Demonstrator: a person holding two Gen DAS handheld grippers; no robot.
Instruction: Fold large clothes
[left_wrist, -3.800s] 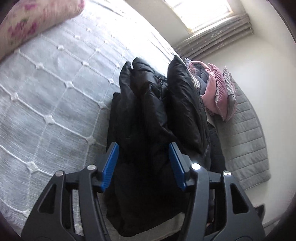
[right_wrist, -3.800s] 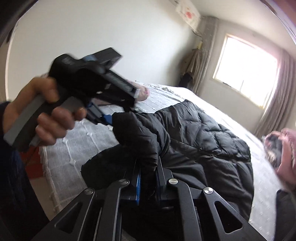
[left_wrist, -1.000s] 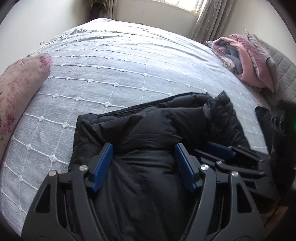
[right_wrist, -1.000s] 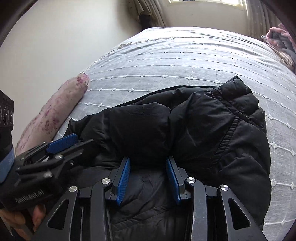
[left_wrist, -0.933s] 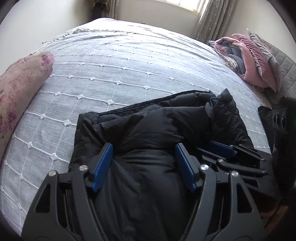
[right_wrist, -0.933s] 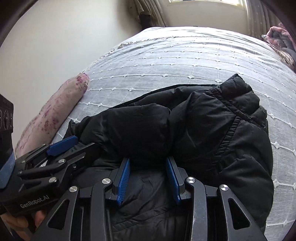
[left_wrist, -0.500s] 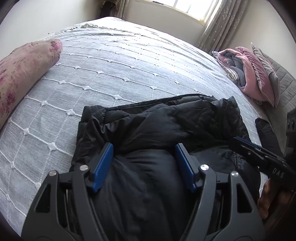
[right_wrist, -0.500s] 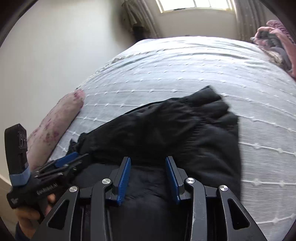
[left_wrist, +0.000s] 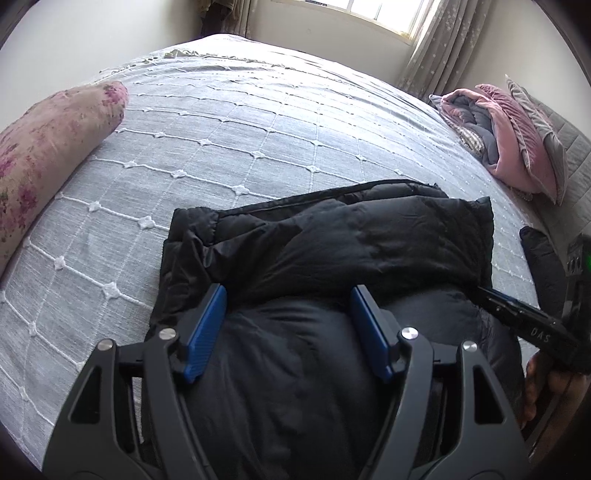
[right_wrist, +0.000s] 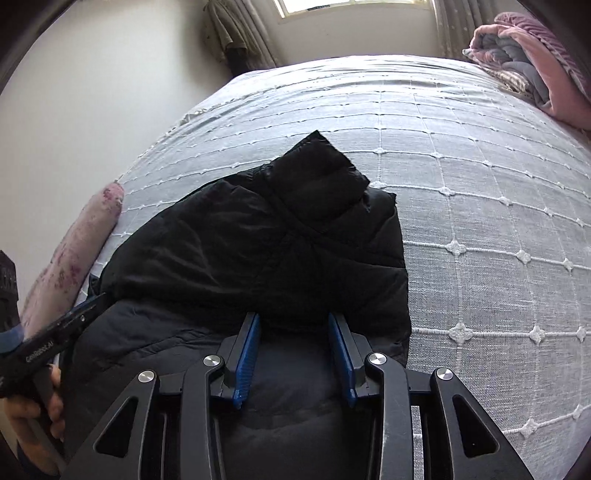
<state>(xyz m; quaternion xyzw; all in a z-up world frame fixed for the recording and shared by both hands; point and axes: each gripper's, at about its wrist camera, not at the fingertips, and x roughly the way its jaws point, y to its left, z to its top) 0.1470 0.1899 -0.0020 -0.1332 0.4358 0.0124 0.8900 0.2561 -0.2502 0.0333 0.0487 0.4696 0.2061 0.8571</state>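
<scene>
Through my left wrist camera, the black quilted puffer jacket (left_wrist: 332, 266) lies near the front edge of the grey bedspread with white stitched diamonds (left_wrist: 229, 140), already doubled into a rough rectangle. My left gripper (left_wrist: 288, 328) hovers over its near half with jaws wide and nothing between the blue pads. At the right edge my right gripper (left_wrist: 524, 325) comes in low beside the jacket's side.

Through my right wrist camera, my right gripper (right_wrist: 293, 350) stands at a medium gap, the jaws narrowing, over the near fold but pinching no cloth that I can see. To fold well, I judge each gripper should bite all layers at a near corner, lift evenly and lay the half forward, since padded fabric springs back.
</scene>
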